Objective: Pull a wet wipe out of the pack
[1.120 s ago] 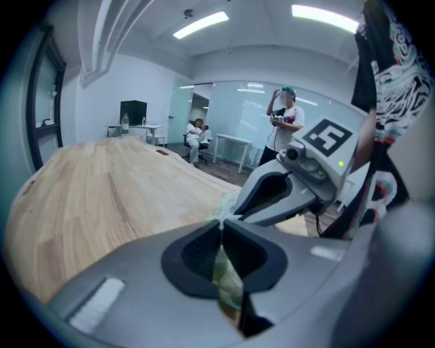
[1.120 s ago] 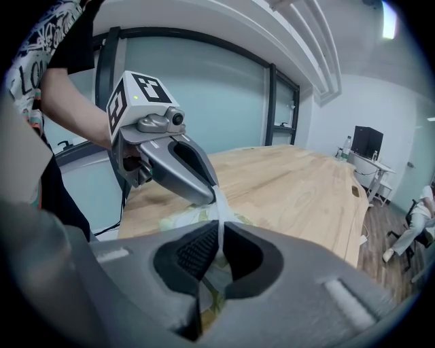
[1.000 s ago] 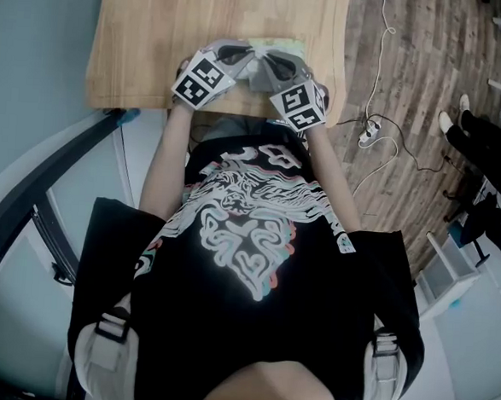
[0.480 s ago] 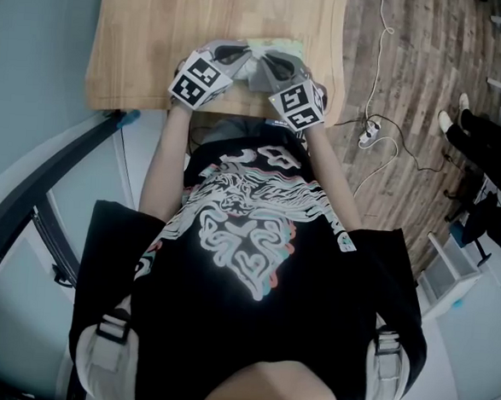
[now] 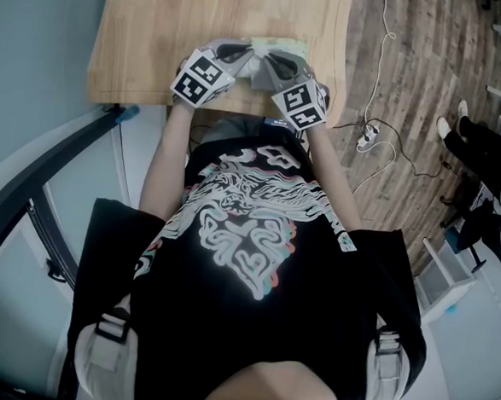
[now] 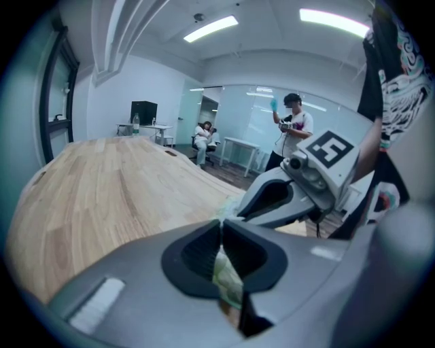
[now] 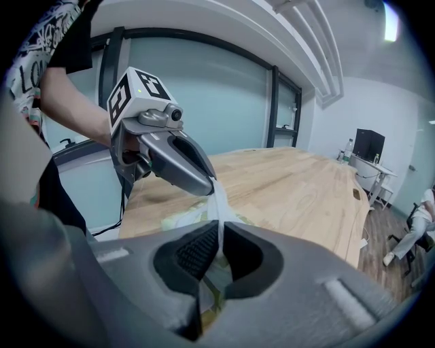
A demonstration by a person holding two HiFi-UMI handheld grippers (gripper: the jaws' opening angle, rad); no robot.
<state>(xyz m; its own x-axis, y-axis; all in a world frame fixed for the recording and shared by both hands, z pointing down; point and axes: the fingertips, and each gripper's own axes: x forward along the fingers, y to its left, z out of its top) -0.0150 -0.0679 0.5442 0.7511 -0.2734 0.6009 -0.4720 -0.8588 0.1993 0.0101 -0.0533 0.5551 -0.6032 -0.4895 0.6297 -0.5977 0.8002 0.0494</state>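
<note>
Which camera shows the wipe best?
The right gripper view: the wipe stretches from the tip of the left gripper into the shut jaws of the right gripper. The left gripper view shows only a pale sliver between its jaws; in the head view the grippers mostly hide it.

From my station I count two grippers, the left gripper (image 6: 221,228) and the right gripper (image 7: 219,234), and two marker cubes, the left cube (image 7: 139,92) and the right cube (image 6: 331,151). There is one table (image 5: 160,26), one pack (image 5: 283,45) and one white wipe (image 7: 216,200). Behind them the left gripper view gives me two people, a standing person (image 6: 293,129) and a seated person (image 6: 204,139), and one monitor (image 6: 143,112).
</note>
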